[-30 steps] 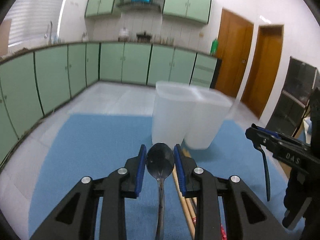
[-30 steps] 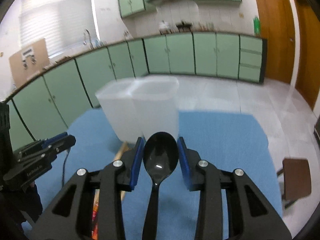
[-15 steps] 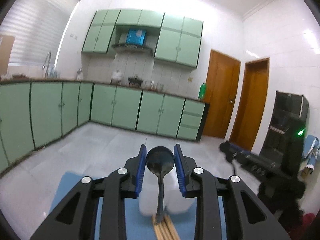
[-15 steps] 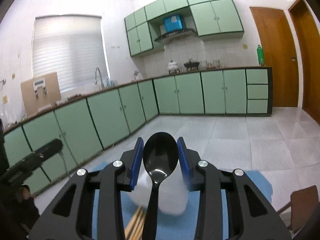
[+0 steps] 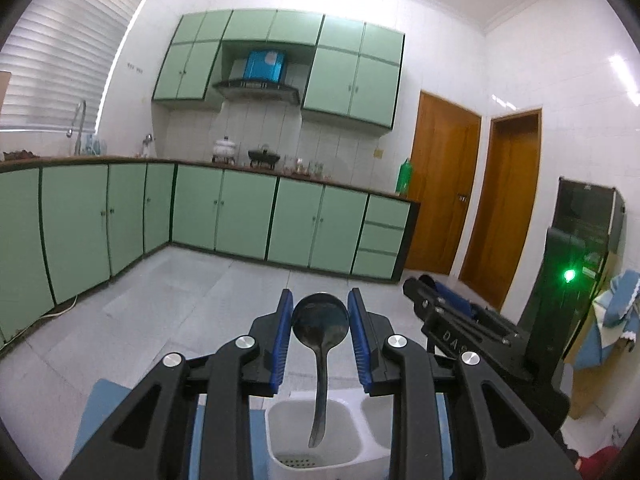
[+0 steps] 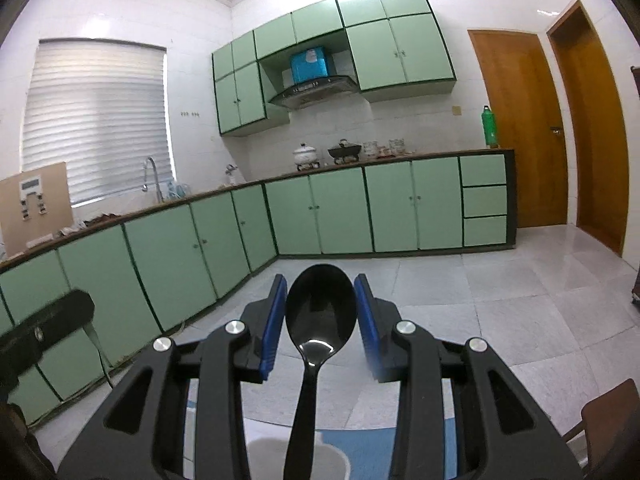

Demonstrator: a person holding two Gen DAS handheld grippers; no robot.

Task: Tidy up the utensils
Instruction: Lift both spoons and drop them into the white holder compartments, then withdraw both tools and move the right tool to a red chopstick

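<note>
In the left wrist view my left gripper [image 5: 320,322] is shut on a dark metal spoon [image 5: 320,324] by its bowl. The spoon's handle hangs down over the left compartment of a white plastic utensil holder [image 5: 280,426] below. My right gripper [image 6: 320,312] is shut on a black plastic spoon [image 6: 320,314], also by the bowl, with the handle pointing down toward the holder's rim [image 6: 260,450]. The right gripper [image 5: 460,330] also shows at the right of the left wrist view, and the left gripper's body [image 6: 44,330] shows at the left edge of the right wrist view.
A blue mat [image 5: 100,404] covers the table under the holder [image 6: 360,446]. Green kitchen cabinets [image 5: 240,212] line the far walls across a tiled floor. Two wooden doors [image 5: 472,200] stand at the right. A brown chair [image 6: 608,420] sits at the lower right.
Both grippers have risen and tilted up with their spoons. The holder has dropped from the middle of each view to the bottom edge, and the chopsticks on the mat are out of sight.
</note>
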